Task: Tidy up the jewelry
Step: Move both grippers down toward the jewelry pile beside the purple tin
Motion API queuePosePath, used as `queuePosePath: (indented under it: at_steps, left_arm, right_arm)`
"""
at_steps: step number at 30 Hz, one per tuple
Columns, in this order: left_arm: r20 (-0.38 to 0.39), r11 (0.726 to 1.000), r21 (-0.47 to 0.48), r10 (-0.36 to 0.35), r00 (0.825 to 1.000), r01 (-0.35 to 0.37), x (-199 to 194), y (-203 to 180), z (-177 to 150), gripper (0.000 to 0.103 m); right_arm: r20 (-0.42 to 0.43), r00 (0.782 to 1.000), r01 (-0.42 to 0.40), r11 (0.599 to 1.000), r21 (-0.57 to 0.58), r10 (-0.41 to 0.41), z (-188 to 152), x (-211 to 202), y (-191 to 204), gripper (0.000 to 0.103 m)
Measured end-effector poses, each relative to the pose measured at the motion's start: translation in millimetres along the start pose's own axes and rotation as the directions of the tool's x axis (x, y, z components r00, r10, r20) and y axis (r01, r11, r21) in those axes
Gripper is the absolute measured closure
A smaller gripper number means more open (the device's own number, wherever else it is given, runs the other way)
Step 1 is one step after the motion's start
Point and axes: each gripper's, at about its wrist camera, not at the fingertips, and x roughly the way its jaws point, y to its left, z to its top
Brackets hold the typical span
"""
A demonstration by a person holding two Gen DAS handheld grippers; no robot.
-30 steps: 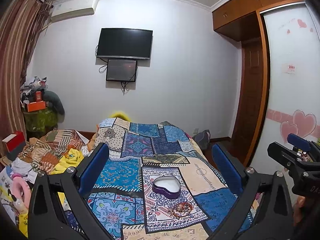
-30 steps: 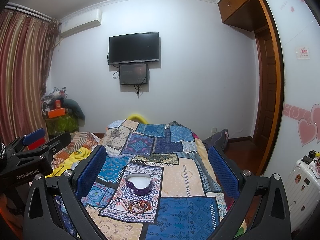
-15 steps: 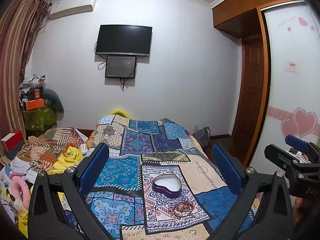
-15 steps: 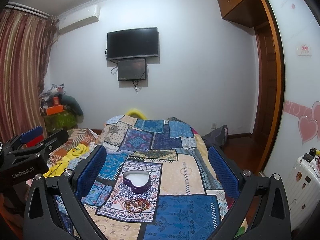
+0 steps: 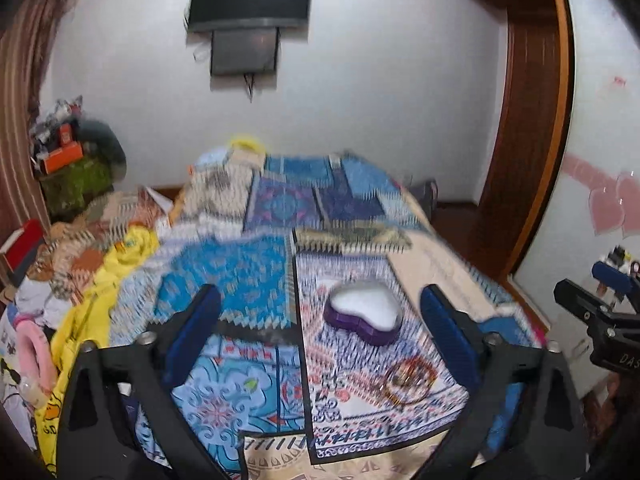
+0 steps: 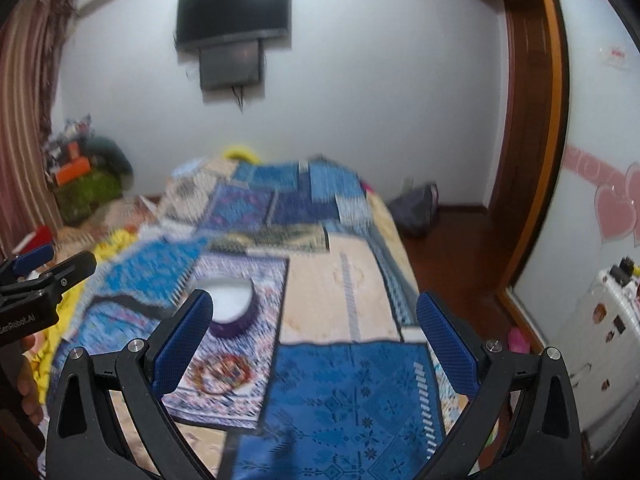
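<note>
Left tool (image 5: 320, 332) spread wide over the bed (image 5: 248, 272), right tool (image 6: 312, 332) just as wide and empty, so best sink slowly onto the beaded bracelet (image 5: 408, 378) just beside the purple heart box (image 5: 362, 316).

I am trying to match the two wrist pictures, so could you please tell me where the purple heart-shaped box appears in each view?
Left wrist view: the purple heart-shaped box sits right of centre on the patchwork bedspread.
Right wrist view: the box sits left of centre, partly behind the left finger.
Shared landmark: the beaded bracelets lie just nearer the camera than the box.
</note>
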Motion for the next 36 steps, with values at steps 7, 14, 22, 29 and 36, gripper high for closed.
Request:
queuePosePath:
  at_steps: [7,14,22,29,36]
  left_arm:
    - [-0.225,0.998,-0.030,-0.061,0.973,0.056,66,3,-36,0.025]
    - [-0.327,0.989,-0.024,-0.143,0.934,0.143,93,-12,-63,0.037]
    - [-0.357,0.981,-0.016,-0.185,0.916,0.192,98,-19,-76,0.055]
    - [-0.362,0.978,-0.026,-0.203,0.910,0.208,95,-17,-76,0.066]
    - [-0.373,0.974,0.017,-0.204,0.905,0.227,98,-28,-79,0.071]
  right_arm:
    - [-0.178,0.984,-0.014,0.999,-0.043,0.006,-28,51,2,0.002]
    - [-0.279,0.958,-0.087,0.994,-0.066,0.065,-47,82,8,0.009]
    - [-0.343,0.927,-0.186,0.981,-0.059,0.155,-52,103,16,0.029]
    - [-0.390,0.897,-0.256,0.963,-0.080,0.207,-54,114,30,0.056]
    - [-0.407,0.884,-0.299,0.947,-0.116,0.230,-57,121,43,0.077]
